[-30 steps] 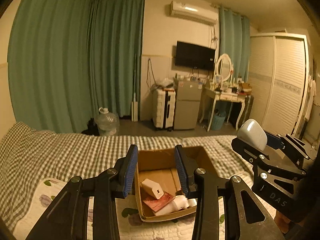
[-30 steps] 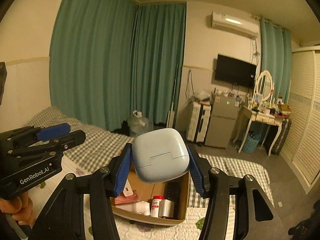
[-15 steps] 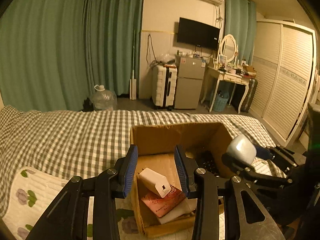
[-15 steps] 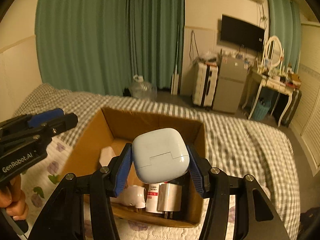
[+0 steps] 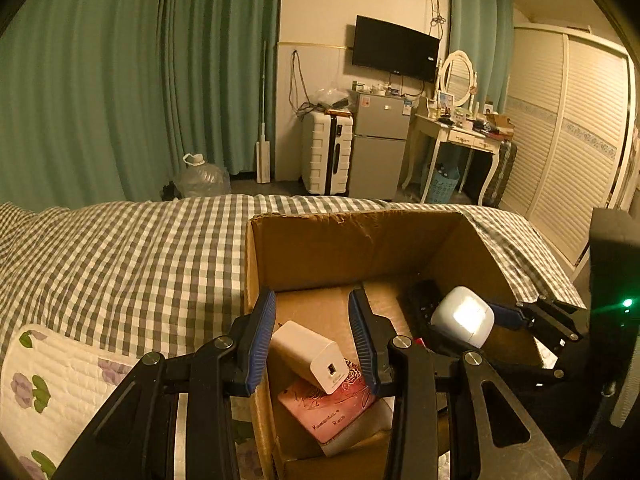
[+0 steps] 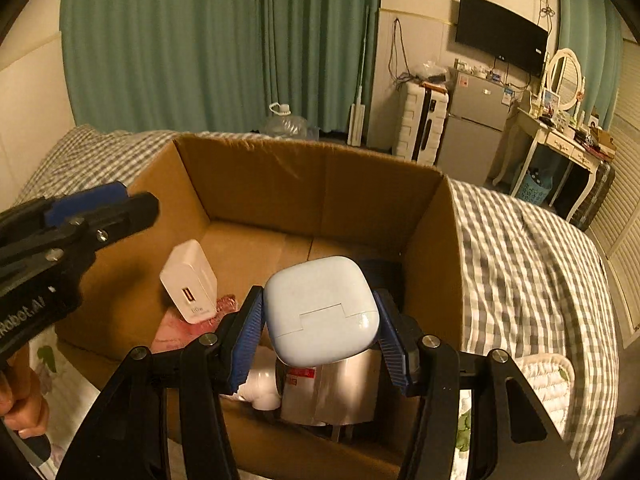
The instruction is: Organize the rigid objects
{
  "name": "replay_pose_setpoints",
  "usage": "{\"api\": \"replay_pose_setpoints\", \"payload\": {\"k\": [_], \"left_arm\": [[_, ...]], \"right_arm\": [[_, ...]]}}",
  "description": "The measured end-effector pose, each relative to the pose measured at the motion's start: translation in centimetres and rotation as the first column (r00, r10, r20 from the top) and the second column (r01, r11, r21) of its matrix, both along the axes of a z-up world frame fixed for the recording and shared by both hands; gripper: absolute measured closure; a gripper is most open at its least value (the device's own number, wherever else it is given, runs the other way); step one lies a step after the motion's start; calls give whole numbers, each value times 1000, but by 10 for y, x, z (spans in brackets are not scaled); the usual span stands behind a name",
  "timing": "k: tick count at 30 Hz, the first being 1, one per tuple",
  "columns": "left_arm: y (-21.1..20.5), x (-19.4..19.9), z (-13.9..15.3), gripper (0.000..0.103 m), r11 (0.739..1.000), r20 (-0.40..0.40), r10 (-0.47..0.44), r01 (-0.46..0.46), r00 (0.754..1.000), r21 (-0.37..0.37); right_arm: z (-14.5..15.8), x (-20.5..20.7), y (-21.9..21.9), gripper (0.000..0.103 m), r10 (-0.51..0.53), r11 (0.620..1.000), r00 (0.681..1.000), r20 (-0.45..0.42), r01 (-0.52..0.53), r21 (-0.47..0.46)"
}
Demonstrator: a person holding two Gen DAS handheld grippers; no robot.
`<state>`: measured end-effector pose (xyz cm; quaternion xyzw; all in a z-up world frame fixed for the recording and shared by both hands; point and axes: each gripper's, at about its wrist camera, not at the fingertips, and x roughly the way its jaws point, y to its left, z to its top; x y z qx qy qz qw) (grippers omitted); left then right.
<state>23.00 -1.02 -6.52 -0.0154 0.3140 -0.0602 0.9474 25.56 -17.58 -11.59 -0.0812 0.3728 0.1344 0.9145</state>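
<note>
A bedroom with green curtains (image 5: 120,80) and warm yellow light. A bed (image 5: 120,248) with a grey and white checked cover fills the near part of the room, and an open cardboard box (image 6: 304,184) sits on it.

The right gripper (image 6: 320,320) is over the box, pointing down into it. Its two blue pads pinch a pale blue case (image 6: 320,312) with round corners, one pad on each side. The case is up in the air, above the things in the box. Just under it are a shiny silver can (image 6: 332,392) with a red and white label and something white I cannot make out.

The left gripper (image 5: 312,336) is to the left of the right one, at the near left side of the box. Its jaws are as close together as they go, and nothing is between them. A gap shows between its blue pads. Below it, past its tips, a white charger block (image 5: 308,352) rests tilted on a pink booklet (image 5: 332,404) on the box floor. The gripper is not touching the charger.

A dark flat thing (image 5: 424,300) lies at the far right of the box floor, behind the blue case. A hand (image 6: 20,404) holds the left gripper's handle
</note>
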Motion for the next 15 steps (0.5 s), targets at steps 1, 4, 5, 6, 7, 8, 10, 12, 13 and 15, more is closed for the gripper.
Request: {"api": "replay_pose_setpoints", "payload": {"k": [1,4,5,6,7,8,10,12,13,15], "left_arm": [[0,-1,1,64,1000,0,1,-1,1000,-1],[1,-4,5,64,1000,5,2,-2,1000,-4],[1,-5,7,64,1000,8,2,-2,1000,-5],[2,-7,11,64,1000,12,3,-3,1000,-6],[1,-9,14,64,1000,15,4,-4,1000,-7],[2,-11,18,64,1000,21,4,-4,1000,-8],[3,-16,27,64,1000,36,5,-5,999,-7],[4,-24,39,64,1000,57,12,-11,998,-6],[6,-28,45,64,1000,70,16,-16,997,-7],[8,-37,60,63,1000,93,23,-22,995,-13]], "right_arm": [[-1,-1,-2,49,-7,1000,1000,-6,7,-3],[1,-4,-7,40,-20,1000,1000,1,20,6],[4,-6,-9,34,-24,1000,1000,11,24,9],[8,-9,-11,34,-28,1000,999,23,27,10],[11,-11,-12,34,-29,1000,999,29,29,11],[16,-14,-12,34,-31,999,999,34,30,13],[26,-20,-12,34,-34,999,998,53,33,17],[38,-26,-13,34,-38,999,996,76,37,17],[47,-30,-12,34,-39,999,995,90,38,18],[63,-38,-13,31,-41,999,992,119,38,23]]}}
